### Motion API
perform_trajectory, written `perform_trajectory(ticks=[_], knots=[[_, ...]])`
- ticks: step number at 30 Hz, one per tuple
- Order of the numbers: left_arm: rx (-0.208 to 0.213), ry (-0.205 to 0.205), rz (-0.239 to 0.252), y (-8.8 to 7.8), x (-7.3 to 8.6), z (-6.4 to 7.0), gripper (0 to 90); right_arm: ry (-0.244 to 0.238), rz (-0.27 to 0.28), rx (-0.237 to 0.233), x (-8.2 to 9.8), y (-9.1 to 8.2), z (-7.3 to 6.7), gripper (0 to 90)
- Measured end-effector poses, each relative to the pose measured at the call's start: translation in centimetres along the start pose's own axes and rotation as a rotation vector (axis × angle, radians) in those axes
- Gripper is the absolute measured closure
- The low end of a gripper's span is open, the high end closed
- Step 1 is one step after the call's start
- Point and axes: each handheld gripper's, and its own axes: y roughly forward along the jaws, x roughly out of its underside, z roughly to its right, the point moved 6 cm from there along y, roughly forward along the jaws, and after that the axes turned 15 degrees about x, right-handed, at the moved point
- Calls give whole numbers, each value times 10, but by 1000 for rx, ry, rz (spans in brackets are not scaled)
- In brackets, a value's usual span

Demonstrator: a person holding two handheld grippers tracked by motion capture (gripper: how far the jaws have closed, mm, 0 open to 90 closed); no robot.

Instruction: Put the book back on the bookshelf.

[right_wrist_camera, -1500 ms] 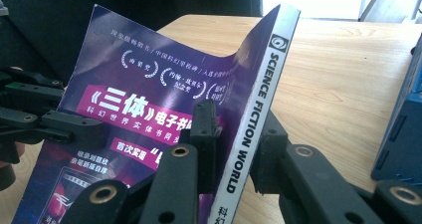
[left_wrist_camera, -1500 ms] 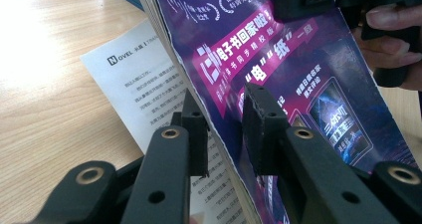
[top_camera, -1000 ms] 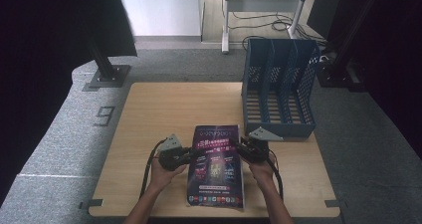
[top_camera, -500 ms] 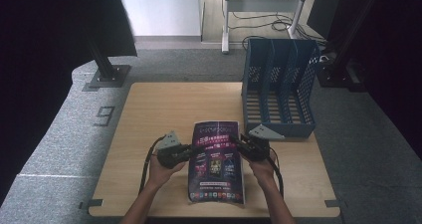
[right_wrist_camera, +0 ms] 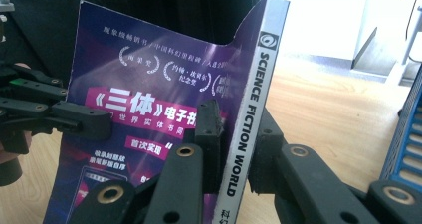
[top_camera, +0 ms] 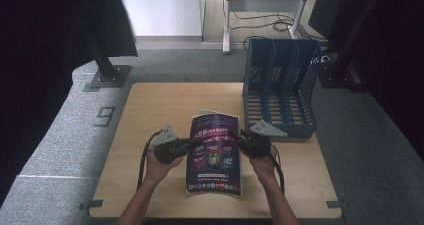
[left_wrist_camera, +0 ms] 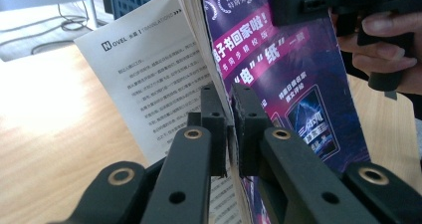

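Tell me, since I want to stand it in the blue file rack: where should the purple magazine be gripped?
Grip the purple glossy magazine at mid-height on both long edges, one from each side. The right gripper suits the stiff white spine; the left gripper pinches the loose page edge, keeping the floppy pages together.

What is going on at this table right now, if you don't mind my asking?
A person holds a magazine between two handheld grippers. The left gripper is clamped on its open page edge, with a few pages hanging loose, and the right gripper is clamped on the spine. The magazine is tilted up off the table. A blue file rack stands at the table's far right.
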Motion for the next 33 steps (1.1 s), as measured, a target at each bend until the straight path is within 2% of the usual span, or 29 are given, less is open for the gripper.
perform_trajectory(ticks=[7, 10, 14, 22, 28, 33], knots=[[-15, 33, 15, -7, -17, 2, 867, -15, 36, -3, -14, -6, -2, 784], [-31, 67, 26, -11, -26, 5, 867, -24, 57, -2, -20, -8, -2, 783], [-39, 74, 39, -13, -31, 6, 867, -40, 82, 0, -25, -11, -5, 783], [-48, 77, 55, -16, -34, 6, 865, -71, 111, 2, -28, -14, -10, 782], [-51, 76, 63, -16, -34, 6, 863, -113, 139, -6, -29, -20, -15, 782], [-51, 86, 67, -16, -35, 9, 860, -118, 146, -10, -26, -24, -15, 781]])
